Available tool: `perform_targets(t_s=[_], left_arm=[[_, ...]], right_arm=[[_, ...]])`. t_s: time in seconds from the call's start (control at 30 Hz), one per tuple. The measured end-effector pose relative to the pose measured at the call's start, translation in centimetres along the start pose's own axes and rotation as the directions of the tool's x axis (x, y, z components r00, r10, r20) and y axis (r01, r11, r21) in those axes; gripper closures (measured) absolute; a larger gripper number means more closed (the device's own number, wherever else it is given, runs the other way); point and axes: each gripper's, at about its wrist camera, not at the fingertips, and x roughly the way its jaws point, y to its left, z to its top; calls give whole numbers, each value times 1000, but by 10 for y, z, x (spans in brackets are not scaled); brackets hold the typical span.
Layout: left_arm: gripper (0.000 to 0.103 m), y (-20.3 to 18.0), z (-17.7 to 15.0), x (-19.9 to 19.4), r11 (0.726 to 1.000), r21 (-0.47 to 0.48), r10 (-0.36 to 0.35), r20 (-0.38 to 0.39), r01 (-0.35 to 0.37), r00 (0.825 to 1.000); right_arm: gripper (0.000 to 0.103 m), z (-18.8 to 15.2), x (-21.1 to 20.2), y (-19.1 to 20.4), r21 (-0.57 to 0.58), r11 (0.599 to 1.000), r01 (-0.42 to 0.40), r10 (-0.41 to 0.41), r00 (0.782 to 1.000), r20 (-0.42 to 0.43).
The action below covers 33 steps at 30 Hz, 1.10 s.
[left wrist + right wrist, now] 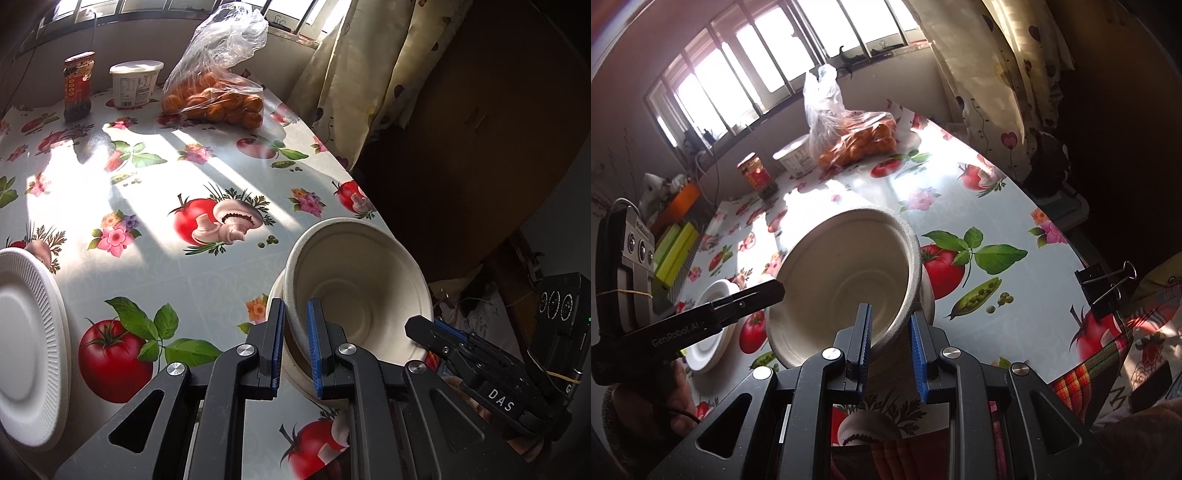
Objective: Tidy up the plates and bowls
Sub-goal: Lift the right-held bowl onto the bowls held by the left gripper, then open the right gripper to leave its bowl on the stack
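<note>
A beige paper bowl (pixel 354 280) sits tilted inside a second bowl (pixel 274 295) near the table's right edge. My left gripper (pixel 295 347) is shut on the upper bowl's near rim, one pad inside and one outside. My right gripper (pixel 424 328) grips the same bowl's rim from the right. In the right wrist view the bowl (pixel 846 273) fills the centre, my right gripper (pixel 891 343) is shut on its rim, and my left gripper (pixel 772 290) holds the far side. White ribbed plates (pixel 26 343) (pixel 709 332) lie stacked to the left.
At the back of the table (pixel 207 280) stand a bag of oranges (pixel 218 99), a white tub (pixel 135 83) and a dark jar (pixel 77 86). The table's edge runs close beside the bowls on the right, with a curtain (pixel 354 74) beyond. A binder clip (pixel 1104 288) grips the tablecloth.
</note>
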Motion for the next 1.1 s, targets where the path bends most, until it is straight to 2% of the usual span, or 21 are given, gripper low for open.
perform_targets(t_s=[0.33,1.1], left_arm=[[91,-1,-5,3,1000,0,11,-7,-11,1000],[91,0,-9,7,999,-16,27,-15,-28,1000]], right_arm=[[82,-8,2,3,-45,997,58,-58,998,0],[79,-8,5,6,-74,994,84,-84,996,0]])
